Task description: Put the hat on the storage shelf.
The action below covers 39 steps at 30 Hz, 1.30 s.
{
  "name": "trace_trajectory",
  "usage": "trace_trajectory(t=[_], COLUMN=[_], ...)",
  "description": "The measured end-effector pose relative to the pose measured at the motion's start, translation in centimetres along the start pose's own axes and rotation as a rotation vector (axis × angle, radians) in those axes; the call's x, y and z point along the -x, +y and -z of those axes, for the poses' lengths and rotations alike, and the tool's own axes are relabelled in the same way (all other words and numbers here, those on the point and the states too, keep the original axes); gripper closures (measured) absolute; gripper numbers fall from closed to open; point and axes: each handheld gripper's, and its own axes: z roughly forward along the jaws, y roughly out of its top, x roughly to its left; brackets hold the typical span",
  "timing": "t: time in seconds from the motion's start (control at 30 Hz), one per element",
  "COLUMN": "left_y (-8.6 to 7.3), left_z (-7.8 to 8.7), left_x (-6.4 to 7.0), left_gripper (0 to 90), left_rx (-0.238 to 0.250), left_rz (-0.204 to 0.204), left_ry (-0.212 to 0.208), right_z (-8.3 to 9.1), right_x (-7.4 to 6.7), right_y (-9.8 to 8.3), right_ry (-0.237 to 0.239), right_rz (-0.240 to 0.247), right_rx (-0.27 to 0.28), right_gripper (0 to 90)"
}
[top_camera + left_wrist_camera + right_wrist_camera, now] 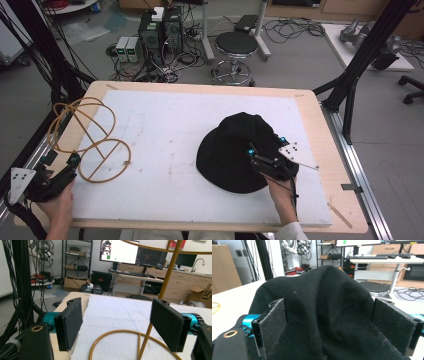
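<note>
My left black two-jaw gripper [59, 176] and right black two-jaw gripper [264, 155] each carry a grey three-cornered plate dotted with dark holes, teal metal collars behind flat, fuzzy black jaw pads, a brass-ringed screw hole on the body, and a trailing black cable. A white sleeve cuff [291, 233] covers my right wrist.

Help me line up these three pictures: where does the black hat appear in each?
High view: black hat right of centre on the white board.
Left gripper view: none; the gold wire stand rises there.
Right gripper view: hat between the open jaws.
Shared landmark: the white board.
</note>
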Motion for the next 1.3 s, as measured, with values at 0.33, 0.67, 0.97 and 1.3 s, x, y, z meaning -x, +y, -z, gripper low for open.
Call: trace_trajectory(t=[0.33,0.67,0.97,1.3], left_y=[0.0,0.0,0.0,0.0], left_z=[0.0,0.1,0.1,0.1], left_x=[0.0,0.0,-0.1,-0.1], left_gripper=[26.2,26.1,26.1,26.1], left_rx=[0.003,0.004,0.004,0.01], left_rz=[0.001,0.007,0.008,0.011], left_ry=[0.002,0.005,0.005,0.004], right_z=[-1.2,-1.7,-2.1,-2.3], right_x=[-1.1,-1.7,-1.8,-2.1], right_y=[-0.6,-1.1,-1.7,-1.9], right_ry=[0.024,0.027,0.024,0.0], right_rz=[0.021,0.054,0.023,0.028], right_rx=[-0.039,-0.074,-0.086,-0.086], right_gripper=[12.1,12.1,12.2,14.3])
